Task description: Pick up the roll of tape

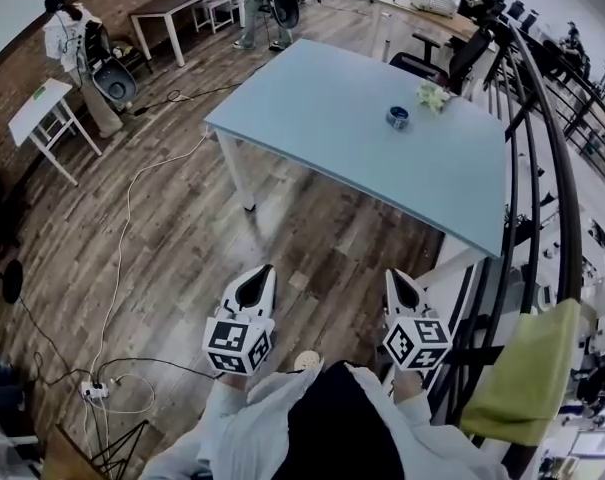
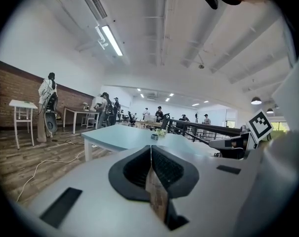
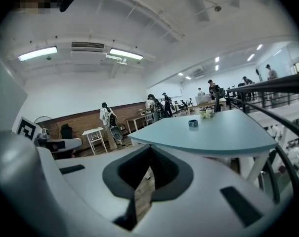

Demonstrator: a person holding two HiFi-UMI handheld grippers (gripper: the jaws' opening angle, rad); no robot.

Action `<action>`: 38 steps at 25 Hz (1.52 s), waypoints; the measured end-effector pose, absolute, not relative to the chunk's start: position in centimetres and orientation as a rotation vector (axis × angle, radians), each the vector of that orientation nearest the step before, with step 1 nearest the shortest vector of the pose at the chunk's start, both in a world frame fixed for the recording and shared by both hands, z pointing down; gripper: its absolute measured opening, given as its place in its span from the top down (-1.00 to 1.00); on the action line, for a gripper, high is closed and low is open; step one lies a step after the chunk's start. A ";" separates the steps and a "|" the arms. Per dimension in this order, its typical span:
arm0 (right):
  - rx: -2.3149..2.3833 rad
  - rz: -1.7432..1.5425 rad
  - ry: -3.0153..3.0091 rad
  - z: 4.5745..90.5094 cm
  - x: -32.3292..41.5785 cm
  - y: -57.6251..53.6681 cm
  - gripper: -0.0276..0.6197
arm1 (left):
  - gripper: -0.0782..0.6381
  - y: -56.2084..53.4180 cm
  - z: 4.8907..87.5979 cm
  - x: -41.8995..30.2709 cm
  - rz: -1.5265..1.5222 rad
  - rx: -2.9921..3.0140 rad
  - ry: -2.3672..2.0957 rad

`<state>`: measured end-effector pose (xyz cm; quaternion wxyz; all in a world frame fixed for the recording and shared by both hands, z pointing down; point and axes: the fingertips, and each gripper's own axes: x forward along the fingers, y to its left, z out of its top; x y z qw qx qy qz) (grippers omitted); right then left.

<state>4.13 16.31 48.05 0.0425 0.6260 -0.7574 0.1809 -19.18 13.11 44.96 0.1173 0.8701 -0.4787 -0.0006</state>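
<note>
- Head view: the roll of tape (image 1: 398, 117) is seen lying on the pale blue tabletop (image 1: 322, 118), towards its far side and just beside a small bunch of flowers (image 1: 433, 95). The left gripper (image 1: 265, 271) and the right gripper (image 1: 397, 276) are held side by side over the wooden floor (image 1: 162, 228), well apart from the tape.
- Left gripper view: the jaws are pressed together, with nothing caught between them. The tape is seen far ahead on the tabletop.
- Right gripper view: the jaws are likewise closed on each other and empty. The tape is seen well ahead, near the flowers.
</note>
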 end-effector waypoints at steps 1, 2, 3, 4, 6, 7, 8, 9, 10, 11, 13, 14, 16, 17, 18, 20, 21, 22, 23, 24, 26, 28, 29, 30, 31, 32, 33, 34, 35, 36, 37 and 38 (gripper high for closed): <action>1.921 0.560 -2.312 48.1 4.2 16.2 0.89 | 0.73 12.8 45.0 -19.0 0.005 2.549 -1.395; 1.925 0.568 -2.307 48.1 4.3 16.2 0.89 | 0.73 12.6 45.1 -18.9 0.013 2.551 -1.388; 1.927 0.575 -2.303 48.2 4.3 16.1 0.89 | 0.73 12.4 45.1 -18.7 0.019 2.553 -1.380; 1.929 0.582 -2.299 48.2 4.4 16.1 0.89 | 0.73 12.3 45.2 -18.6 0.024 2.554 -1.373; 1.933 0.590 -2.290 48.3 4.5 15.7 0.89 | 0.73 12.0 45.4 -18.5 0.029 2.550 -1.367; 1.935 0.595 -2.288 48.4 4.6 15.4 0.89 | 0.73 11.7 45.4 -18.4 0.031 2.545 -1.366; 1.934 0.600 -2.287 48.5 4.6 15.1 0.89 | 0.73 11.5 45.5 -18.4 0.031 2.542 -1.365; 1.931 0.603 -2.288 48.6 4.6 14.7 0.89 | 0.73 11.2 45.6 -18.3 0.033 2.539 -1.364; 1.924 0.605 -2.290 48.8 4.6 14.3 0.89 | 0.73 11.0 45.8 -18.2 0.035 2.537 -1.364; 1.916 0.607 -2.292 48.9 4.6 14.0 0.89 | 0.73 10.6 45.9 -18.2 0.037 2.533 -1.366; 1.903 0.611 -2.298 49.1 4.6 13.1 0.89 | 0.73 9.8 46.1 -18.0 0.038 2.524 -1.372; 1.902 0.611 -2.299 49.1 4.8 12.5 0.89 | 0.73 9.3 46.1 -17.9 0.037 2.521 -1.374; 1.898 0.609 -2.302 49.2 5.1 11.2 0.89 | 0.73 8.1 46.2 -17.5 0.034 2.519 -1.378; 1.893 0.608 -2.302 49.2 5.3 10.5 0.89 | 0.73 7.4 46.2 -17.3 0.032 2.517 -1.380; 1.889 0.607 -2.301 49.2 5.6 9.9 0.89 | 0.73 6.8 46.2 -17.1 0.029 2.515 -1.380; 1.890 0.606 -2.297 49.1 6.2 8.5 0.89 | 0.73 5.4 46.1 -16.4 0.026 2.516 -1.379; 1.894 0.605 -2.296 49.0 6.6 7.7 0.89 | 0.73 4.6 45.9 -16.2 0.025 2.518 -1.378; 1.897 0.604 -2.296 49.0 6.9 6.9 0.89 | 0.73 3.7 45.8 -15.9 0.024 2.520 -1.378; 1.897 0.604 -2.296 48.9 7.3 6.0 0.89 | 0.73 2.9 45.8 -15.5 0.023 2.520 -1.379; 1.893 0.604 -2.295 48.9 7.6 5.3 0.89 | 0.73 2.2 45.8 -15.2 0.022 2.518 -1.380; 1.887 0.607 -2.293 49.0 8.3 3.7 0.89 | 0.73 0.5 45.8 -14.5 0.022 2.513 -1.382; 1.887 0.610 -2.294 48.9 9.0 1.9 0.89 | 0.73 -1.2 45.7 -13.8 0.022 2.513 -1.383; 1.886 0.611 -2.294 48.8 9.4 1.0 0.89 | 0.73 -2.1 45.6 -13.4 0.022 2.514 -1.384; 1.884 0.611 -2.295 48.8 9.8 0.2 0.89 | 0.73 -2.9 45.6 -13.1 0.021 2.513 -1.385; 1.881 0.612 -2.295 48.8 10.1 -0.6 0.89 | 0.73 -3.7 45.6 -12.8 0.022 2.512 -1.387; 1.877 0.613 -2.296 48.8 10.4 -1.4 0.89 | 0.73 -4.5 45.6 -12.5 0.023 2.510 -1.389; 1.873 0.615 -2.297 48.8 10.7 -2.1 0.89 | 0.73 -5.2 45.5 -12.2 0.025 2.508 -1.392; 1.867 0.617 -2.298 48.8 10.9 -2.9 0.89 | 0.73 -5.9 45.5 -11.9 0.027 2.505 -1.396; 1.862 0.618 -2.300 48.7 11.2 -3.6 0.89 | 0.73 -6.6 45.4 -11.6 0.027 2.502 -1.400; 1.857 0.620 -2.302 48.6 11.4 -4.4 0.89 | 0.73 -7.2 45.3 -11.4 0.027 2.499 -1.403; 1.851 0.622 -2.305 48.6 11.6 -5.1 0.89 | 0.73 -7.9 45.2 -11.2 0.027 2.496 -1.407; 1.846 0.623 -2.307 48.6 11.8 -5.8 0.89 | 0.73 -8.5 45.2 -11.1 0.027 2.493 -1.410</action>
